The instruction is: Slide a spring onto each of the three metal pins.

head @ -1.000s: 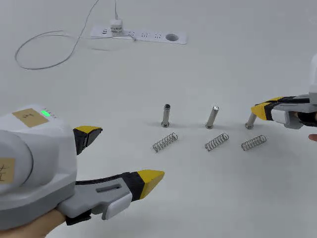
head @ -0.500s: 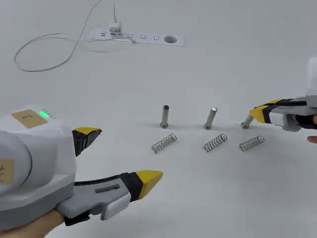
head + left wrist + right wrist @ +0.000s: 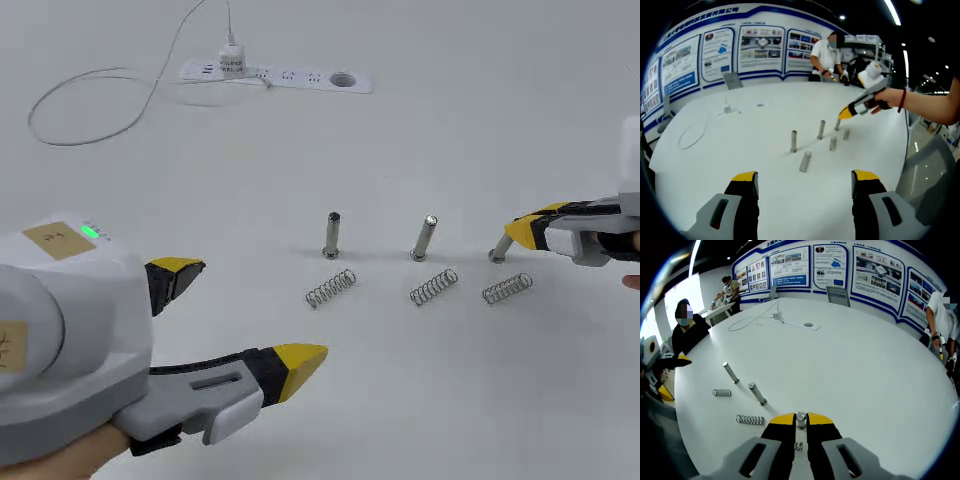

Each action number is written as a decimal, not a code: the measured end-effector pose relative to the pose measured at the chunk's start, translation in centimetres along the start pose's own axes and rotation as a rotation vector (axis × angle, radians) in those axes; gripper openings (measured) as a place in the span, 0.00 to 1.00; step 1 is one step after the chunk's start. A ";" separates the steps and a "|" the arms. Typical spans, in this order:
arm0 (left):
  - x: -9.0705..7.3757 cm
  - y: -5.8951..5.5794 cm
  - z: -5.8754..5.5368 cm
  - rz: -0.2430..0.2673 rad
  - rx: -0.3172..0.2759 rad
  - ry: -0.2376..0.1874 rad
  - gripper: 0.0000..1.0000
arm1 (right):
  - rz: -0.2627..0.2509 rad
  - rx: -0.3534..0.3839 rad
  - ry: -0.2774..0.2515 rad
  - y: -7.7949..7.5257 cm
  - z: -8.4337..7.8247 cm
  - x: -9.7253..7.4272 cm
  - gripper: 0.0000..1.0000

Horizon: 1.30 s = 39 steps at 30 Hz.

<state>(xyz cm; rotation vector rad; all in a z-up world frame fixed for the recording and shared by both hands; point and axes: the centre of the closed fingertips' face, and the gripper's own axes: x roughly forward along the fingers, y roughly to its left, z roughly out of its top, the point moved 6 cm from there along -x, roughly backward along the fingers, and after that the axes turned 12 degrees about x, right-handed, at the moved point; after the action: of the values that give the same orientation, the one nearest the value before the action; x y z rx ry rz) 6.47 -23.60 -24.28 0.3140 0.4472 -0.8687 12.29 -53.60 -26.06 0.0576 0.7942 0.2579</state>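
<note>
Three metal pins stand in a row on the white table: the left pin (image 3: pixel 333 235), the middle pin (image 3: pixel 424 238) and the right pin (image 3: pixel 496 250), which leans. A spring lies in front of each: left spring (image 3: pixel 332 287), middle spring (image 3: pixel 434 286), right spring (image 3: pixel 507 288). My right gripper (image 3: pixel 520 232) is shut on the top of the right pin (image 3: pixel 801 417), with the other two pins (image 3: pixel 758 393) (image 3: pixel 730 372) off to its left. My left gripper (image 3: pixel 240 312) hovers open and empty at the near left, well short of the pins (image 3: pixel 794 141).
A white power strip (image 3: pixel 275 73) with a looping cable (image 3: pixel 90 100) lies at the far side of the table. People stand by other benches beyond the round table's edge (image 3: pixel 920 365). Bare tabletop lies between the left gripper and the springs.
The right gripper has dipped slightly at the right pin's top, and that pin leans more. The left gripper has stayed put.
</note>
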 end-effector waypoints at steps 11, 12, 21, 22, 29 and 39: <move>0.1 -0.1 0.0 -0.005 0.007 0.006 0.76 | 0.001 -0.022 0.005 0.1 0.0 0.0 0.09; 0.1 -0.1 -0.1 -0.005 0.008 0.008 0.76 | 0.004 -0.030 0.007 0.2 0.0 0.0 0.09; 0.2 -0.2 -0.2 -0.020 -0.003 0.015 0.74 | 0.001 -0.074 0.016 0.3 0.0 -0.1 0.11; 0.2 -0.2 -0.2 -0.020 0.001 0.016 0.74 | -0.004 -0.081 0.013 0.3 0.1 -0.1 0.12; 0.2 -0.1 -0.2 -0.020 0.005 0.017 0.73 | -0.008 -0.085 -0.002 0.1 0.4 -0.7 0.20; 0.5 0.0 0.1 -0.033 0.026 0.014 0.70 | 0.028 -0.028 -0.056 0.6 1.1 -2.0 0.27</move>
<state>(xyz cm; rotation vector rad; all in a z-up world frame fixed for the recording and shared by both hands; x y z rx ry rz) 6.75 -23.98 -24.43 0.3372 0.4554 -0.9055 11.57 -53.49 -23.83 0.0496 0.7341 0.2928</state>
